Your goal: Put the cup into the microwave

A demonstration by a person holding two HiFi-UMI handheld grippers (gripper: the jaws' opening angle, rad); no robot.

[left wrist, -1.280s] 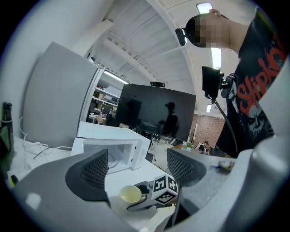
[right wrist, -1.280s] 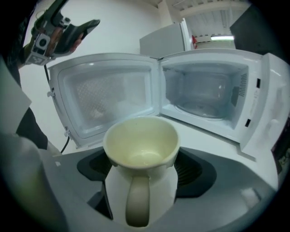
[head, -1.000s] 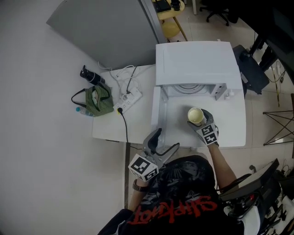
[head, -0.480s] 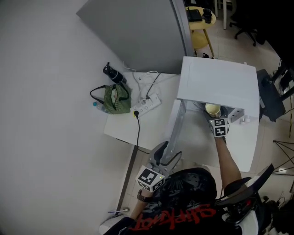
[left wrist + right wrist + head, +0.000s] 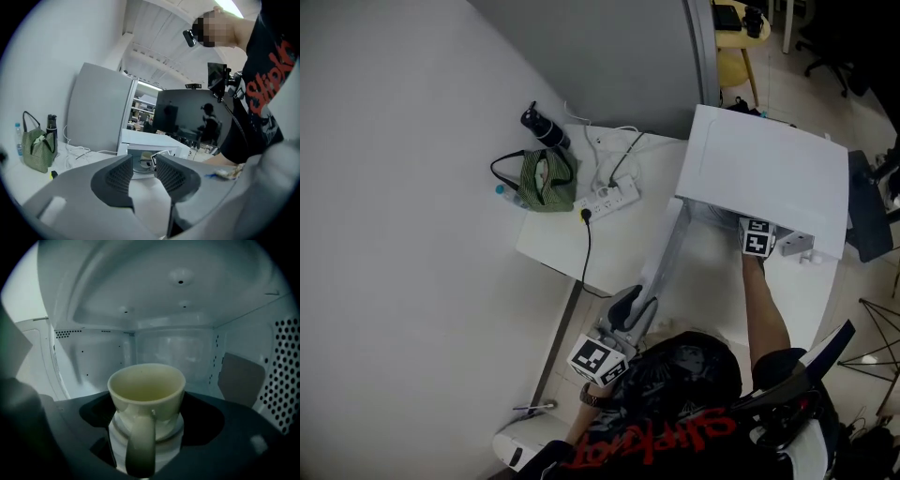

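1. My right gripper reaches inside the microwave. From the head view only its marker cube shows at the cavity mouth.
2. Its jaws stand fairly wide and grip the cup by its lower sides.
3. The cup is upright inside the cavity, with its handle towards me and the perforated walls around it. I cannot tell whether its base touches the cavity floor.
4. The microwave door stands open on the left, swung towards me.
5. My left gripper is at the near edge of the table, just beside the door's free end. Its jaws have just been closing to a narrow gap, with nothing between them.
6. On the far left of the table are a green bag, a dark bottle and a power strip.
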